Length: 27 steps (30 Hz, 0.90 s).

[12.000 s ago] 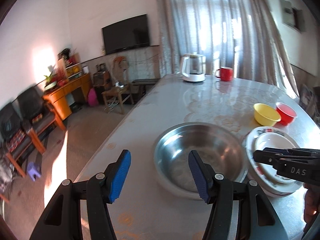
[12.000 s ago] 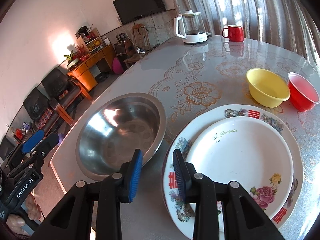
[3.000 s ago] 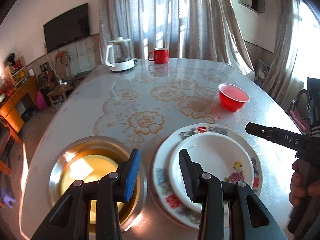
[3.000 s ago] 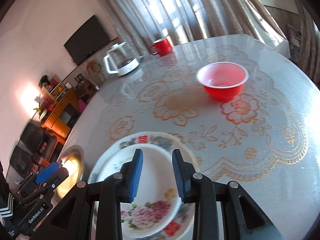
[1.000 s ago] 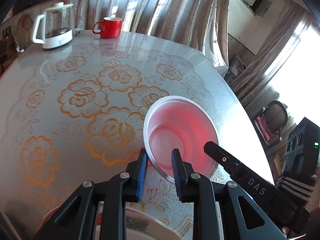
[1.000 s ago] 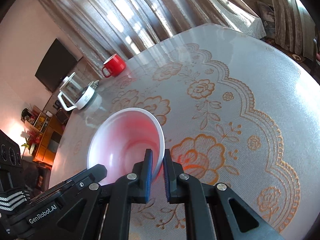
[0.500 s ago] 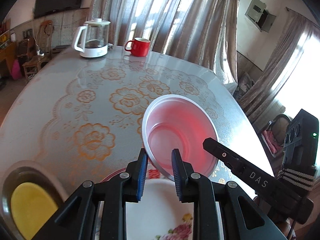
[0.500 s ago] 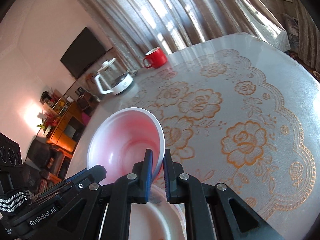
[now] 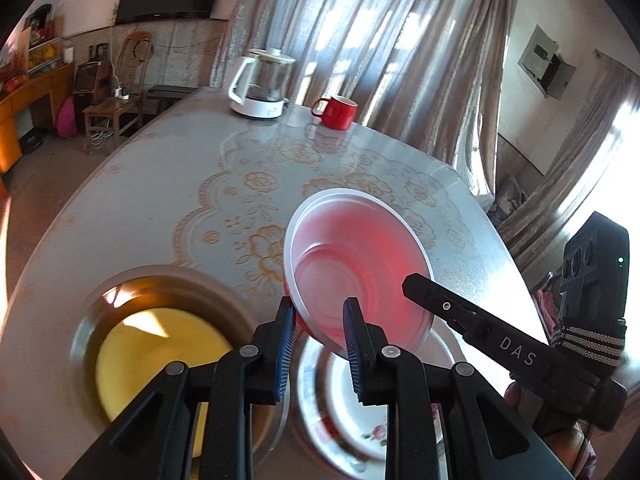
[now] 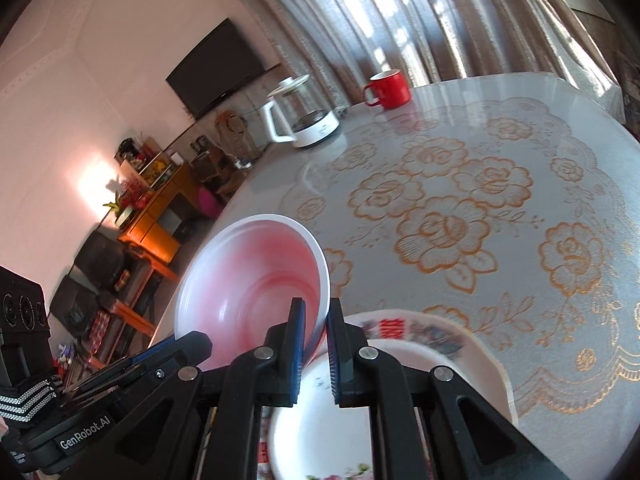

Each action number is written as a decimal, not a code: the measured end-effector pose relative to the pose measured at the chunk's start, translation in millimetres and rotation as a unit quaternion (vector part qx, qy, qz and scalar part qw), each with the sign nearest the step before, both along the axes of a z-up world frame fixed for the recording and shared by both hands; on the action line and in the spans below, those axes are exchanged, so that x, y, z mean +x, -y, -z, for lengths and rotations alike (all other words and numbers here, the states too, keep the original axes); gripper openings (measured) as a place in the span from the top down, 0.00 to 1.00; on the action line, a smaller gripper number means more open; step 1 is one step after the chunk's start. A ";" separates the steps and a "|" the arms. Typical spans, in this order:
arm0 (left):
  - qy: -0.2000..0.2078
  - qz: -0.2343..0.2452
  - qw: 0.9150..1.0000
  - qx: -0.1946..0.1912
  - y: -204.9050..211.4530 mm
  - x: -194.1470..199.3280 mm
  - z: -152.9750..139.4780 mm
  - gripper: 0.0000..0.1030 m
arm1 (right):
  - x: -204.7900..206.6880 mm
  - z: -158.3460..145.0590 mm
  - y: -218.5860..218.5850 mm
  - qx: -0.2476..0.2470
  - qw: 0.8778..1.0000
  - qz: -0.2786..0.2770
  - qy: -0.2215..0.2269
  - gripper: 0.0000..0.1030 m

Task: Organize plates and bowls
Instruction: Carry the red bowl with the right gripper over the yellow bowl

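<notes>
A red plastic bowl [image 9: 356,264] with a white rim is held in the air, tilted, by both grippers. My left gripper [image 9: 320,320] is shut on its near rim. My right gripper [image 10: 316,324] is shut on the rim at the other side of the bowl [image 10: 248,292]. Below it lie two stacked flowered plates [image 9: 360,420], also in the right wrist view [image 10: 452,356]. To the left stands a steel basin [image 9: 100,296] with a yellow bowl [image 9: 152,364] inside it.
A white-based glass kettle [image 9: 262,84] and a red mug [image 9: 336,112] stand at the far end of the table [image 9: 140,200]. The right gripper's body [image 9: 500,344] reaches in from the right. Curtains hang behind the table.
Both grippers have carried the red bowl back toward the near end of the table. It now hangs over the stacked plates, close to the steel basin.
</notes>
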<state>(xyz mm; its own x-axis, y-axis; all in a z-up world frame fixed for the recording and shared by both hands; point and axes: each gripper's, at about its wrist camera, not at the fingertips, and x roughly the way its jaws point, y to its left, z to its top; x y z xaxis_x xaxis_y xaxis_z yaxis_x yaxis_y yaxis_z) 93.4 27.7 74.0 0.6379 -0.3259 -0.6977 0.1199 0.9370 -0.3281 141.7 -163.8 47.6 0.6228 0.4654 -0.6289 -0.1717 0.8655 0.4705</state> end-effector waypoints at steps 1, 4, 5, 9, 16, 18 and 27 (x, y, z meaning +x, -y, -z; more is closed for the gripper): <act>0.000 -0.006 1.000 -0.003 -8.0 -3.1 0.0 0.76 | -0.5 0.0 -6.8 0.000 1.000 -0.007 -0.001 0.91; 0.000 -0.021 1.000 -0.009 -27.1 -11.6 1.6 0.76 | -3.4 0.1 -27.6 -0.002 1.000 -0.029 -0.001 0.91; 0.000 -0.026 1.000 -0.011 -33.8 -15.8 2.6 0.76 | -4.3 0.7 -34.0 -0.002 0.999 -0.036 -0.002 0.91; -0.002 -0.042 0.999 -0.017 -56.6 -30.7 8.1 0.76 | -10.2 2.5 -58.5 -0.009 0.998 -0.061 -0.003 0.90; -0.010 -0.064 0.998 -0.021 -77.5 -48.8 20.6 0.76 | -18.6 9.8 -84.0 -0.019 0.996 -0.089 -0.012 0.90; -0.009 -0.067 0.998 -0.020 -80.2 -53.1 21.9 0.76 | -21.9 11.1 -88.4 -0.022 0.995 -0.093 -0.013 0.90; 0.000 -0.079 0.997 -0.003 -80.7 -65.9 20.6 0.76 | -27.1 14.1 -98.9 -0.025 0.994 -0.106 -0.015 0.90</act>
<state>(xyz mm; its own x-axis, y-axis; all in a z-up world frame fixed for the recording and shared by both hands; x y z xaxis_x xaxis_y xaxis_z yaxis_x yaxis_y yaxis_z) 27.5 108.4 53.4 0.6820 -0.2264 -0.6954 -0.0279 0.9422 -0.3340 114.6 -64.9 33.4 0.4937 0.5523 -0.6717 -0.3396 0.8335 0.4358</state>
